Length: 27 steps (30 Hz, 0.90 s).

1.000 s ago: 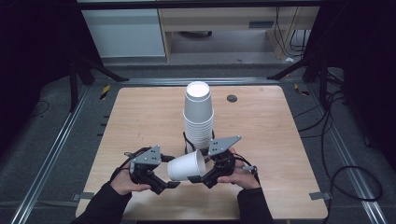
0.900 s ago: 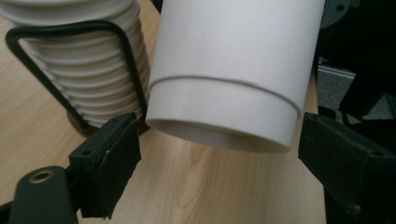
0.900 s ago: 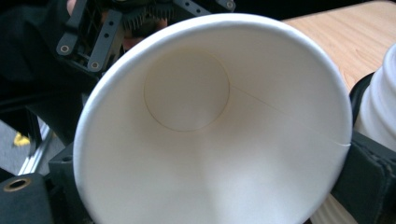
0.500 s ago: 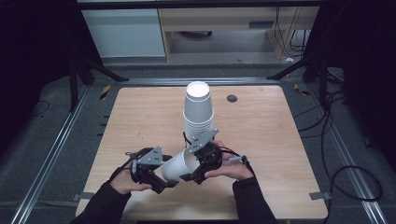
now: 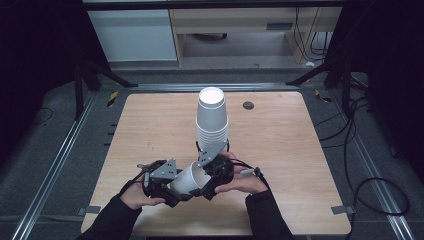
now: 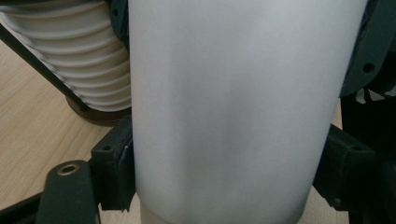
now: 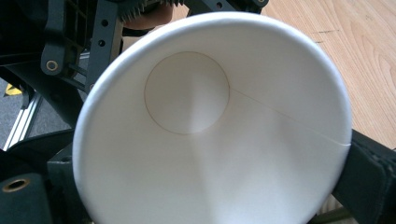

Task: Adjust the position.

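One loose paper cup [image 5: 189, 178] lies on its side, lifted off the table [image 5: 300, 150], spanning the gap between my two tongs near the table's front edge. At left, my left tongs [image 5: 170, 186] have just been closing, and in the left gripper view their black jaws sit against both flanks of the cup's wall [image 6: 229, 112], so I read them as grasping the cup at its closed end. At centre, the cup's open mouth points towards my right tongs [image 5: 209, 181], whose own view looks straight into the bowl [image 7: 210, 130]; jaws show at either side of the rim, but I cannot tell whether they press it. Behind stands the upturned cup stack [image 5: 212, 120], upright on the table. Judged from this, the single cup is being handed over; placing it is left.
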Each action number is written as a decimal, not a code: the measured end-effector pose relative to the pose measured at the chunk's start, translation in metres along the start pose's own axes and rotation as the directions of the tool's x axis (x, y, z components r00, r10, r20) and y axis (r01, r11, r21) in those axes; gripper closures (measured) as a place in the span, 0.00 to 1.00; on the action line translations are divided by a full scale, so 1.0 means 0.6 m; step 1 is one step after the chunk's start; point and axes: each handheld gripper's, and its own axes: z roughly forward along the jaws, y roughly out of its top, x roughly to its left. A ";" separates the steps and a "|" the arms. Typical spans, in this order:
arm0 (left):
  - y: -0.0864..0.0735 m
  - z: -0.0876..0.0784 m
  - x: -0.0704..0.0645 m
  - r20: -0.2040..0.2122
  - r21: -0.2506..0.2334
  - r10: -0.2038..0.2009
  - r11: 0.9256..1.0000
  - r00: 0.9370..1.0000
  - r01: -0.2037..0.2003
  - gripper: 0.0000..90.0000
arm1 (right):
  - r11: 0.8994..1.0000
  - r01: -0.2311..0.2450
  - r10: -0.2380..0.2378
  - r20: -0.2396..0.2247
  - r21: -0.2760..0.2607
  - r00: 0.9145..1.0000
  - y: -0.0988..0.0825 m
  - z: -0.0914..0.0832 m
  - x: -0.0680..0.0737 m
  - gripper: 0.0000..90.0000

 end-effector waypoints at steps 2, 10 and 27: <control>0.000 0.000 -0.001 -0.005 0.004 0.007 1.000 1.000 -0.007 0.24 | 1.000 0.001 -0.001 -0.002 -0.002 1.000 -0.001 0.000 0.000 0.07; 0.001 -0.003 -0.002 -0.006 -0.007 0.020 1.000 1.000 -0.020 0.24 | 0.999 0.012 -0.011 0.013 -0.035 1.000 -0.005 -0.001 0.004 0.06; -0.006 -0.017 0.003 -0.023 -0.057 -0.015 0.998 1.000 0.013 0.24 | 0.977 -0.056 0.077 0.095 -0.204 0.992 -0.052 -0.071 0.020 0.06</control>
